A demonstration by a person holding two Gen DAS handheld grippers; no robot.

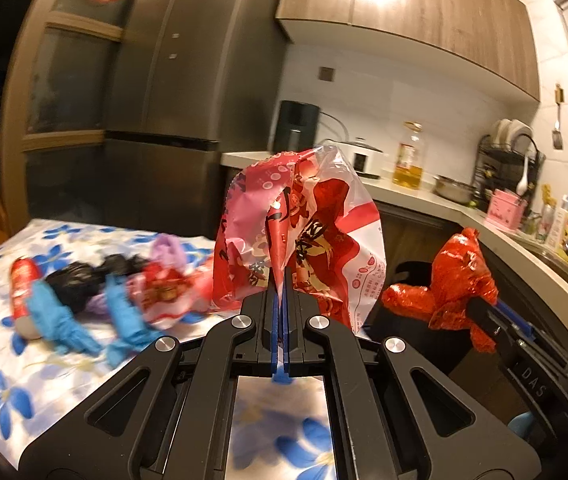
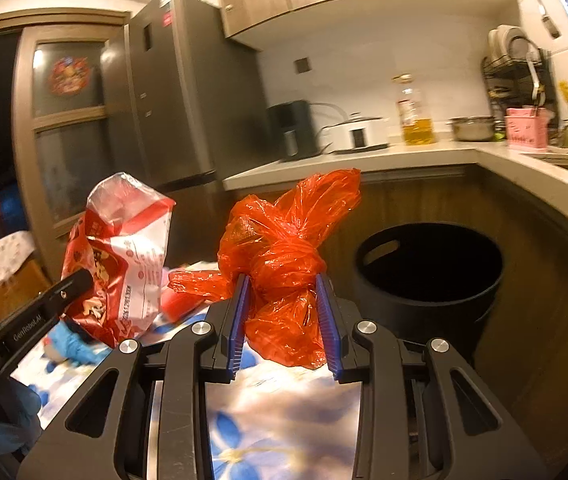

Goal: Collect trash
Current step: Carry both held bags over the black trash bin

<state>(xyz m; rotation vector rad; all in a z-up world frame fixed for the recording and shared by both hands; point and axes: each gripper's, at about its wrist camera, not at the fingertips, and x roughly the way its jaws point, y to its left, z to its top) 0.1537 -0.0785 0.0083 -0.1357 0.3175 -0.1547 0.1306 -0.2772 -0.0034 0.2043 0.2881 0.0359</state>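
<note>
My left gripper (image 1: 282, 276) is shut on a red and white printed plastic wrapper (image 1: 303, 224), held up above the table edge; the right wrist view has the same wrapper (image 2: 120, 264) at the left. My right gripper (image 2: 284, 284) is shut on a knotted red-orange plastic bag (image 2: 284, 252), whose bulk fills the gap between the blue pads; the bag (image 1: 451, 280) also appears at the right of the left wrist view. A round black bin (image 2: 431, 276) stands open on the floor just right of the bag. More trash lies on the table: blue gloves (image 1: 60, 320), a black bag (image 1: 84, 280), a red tube (image 1: 22, 288).
The table has a white cloth with blue flowers (image 1: 8, 392). A kitchen counter (image 2: 403, 156) curves behind the bin, holding an oil bottle (image 2: 415, 120), a white cooker (image 2: 359, 132), a pink box (image 2: 525, 132) and a dish rack. A tall grey fridge (image 2: 180, 92) stands at the back.
</note>
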